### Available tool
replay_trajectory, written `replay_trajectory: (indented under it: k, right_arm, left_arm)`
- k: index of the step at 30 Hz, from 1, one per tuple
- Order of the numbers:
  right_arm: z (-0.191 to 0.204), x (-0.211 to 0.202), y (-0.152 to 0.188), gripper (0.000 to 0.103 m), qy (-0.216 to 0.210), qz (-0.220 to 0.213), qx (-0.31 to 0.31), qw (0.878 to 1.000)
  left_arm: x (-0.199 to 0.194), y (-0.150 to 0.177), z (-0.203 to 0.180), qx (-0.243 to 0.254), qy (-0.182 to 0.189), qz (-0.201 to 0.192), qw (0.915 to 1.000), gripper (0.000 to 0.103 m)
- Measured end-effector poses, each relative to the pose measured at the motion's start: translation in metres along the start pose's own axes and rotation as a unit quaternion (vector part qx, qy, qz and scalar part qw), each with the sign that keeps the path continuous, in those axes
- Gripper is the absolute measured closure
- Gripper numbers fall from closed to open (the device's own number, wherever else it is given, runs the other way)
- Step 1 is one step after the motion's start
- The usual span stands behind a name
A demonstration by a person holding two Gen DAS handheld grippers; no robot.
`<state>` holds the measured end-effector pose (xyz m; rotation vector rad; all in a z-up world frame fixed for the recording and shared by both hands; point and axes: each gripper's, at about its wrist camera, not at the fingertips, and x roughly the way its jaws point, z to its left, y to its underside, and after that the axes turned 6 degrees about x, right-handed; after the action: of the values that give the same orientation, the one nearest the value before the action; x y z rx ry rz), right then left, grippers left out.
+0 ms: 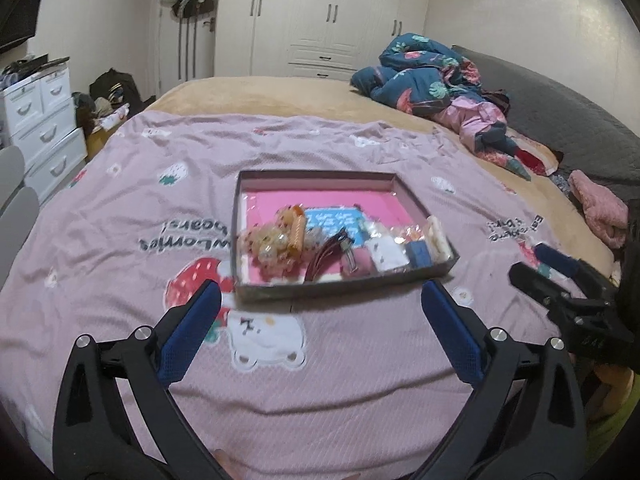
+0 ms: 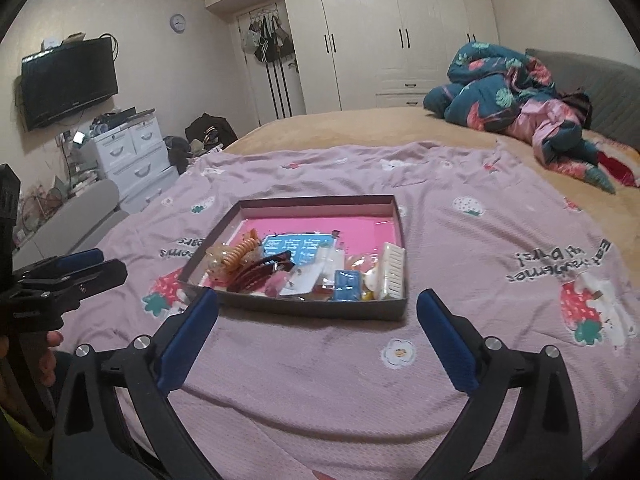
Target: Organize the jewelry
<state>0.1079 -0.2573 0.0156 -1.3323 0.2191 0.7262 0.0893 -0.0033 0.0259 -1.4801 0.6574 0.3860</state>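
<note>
A shallow grey box (image 1: pixel 280 293) with a pink floor lies on the pink printed sheet (image 1: pixel 320 380); it also shows in the right wrist view (image 2: pixel 312 311). Along its near side lie an orange hair claw (image 2: pixel 236 256), dark red hair clips (image 2: pixel 260 272), a blue block (image 2: pixel 346 285), a white comb (image 2: pixel 394 270) and small packets. My left gripper (image 1: pixel 320 292) is open and empty, just short of the box's near wall. My right gripper (image 2: pixel 318 300) is open and empty, at the box's near wall. Each gripper shows at the edge of the other's view.
The sheet covers a tan bed (image 2: pixel 360 124). A bundled blue floral quilt (image 2: pixel 512 92) and grey headboard (image 1: pixel 560 96) lie at the far right. White drawers (image 2: pixel 132 152), a wall TV (image 2: pixel 68 80) and wardrobes (image 2: pixel 400 32) stand beyond the bed.
</note>
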Motion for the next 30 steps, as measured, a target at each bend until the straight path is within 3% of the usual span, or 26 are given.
replay_trajectory:
  k: [8,13,30]
  right_arm:
    - [0.005,-0.013,0.016,0.004,-0.005,-0.009,-0.014,1.0]
    - [0.009,-0.016,0.024,0.004,0.0,-0.01,-0.023,1.0]
    - [0.013,-0.013,0.03,0.004,0.005,0.002,-0.023,1.0]
  left_arm:
    - [-0.01,0.027,-0.005,0.009,-0.018,-0.012,0.9997,0.009]
    - [-0.014,0.037,0.0,-0.009,-0.009,-0.011,0.9999,0.009]
    - [-0.014,0.042,0.0,-0.011,-0.009,-0.012,0.9998,0.009]
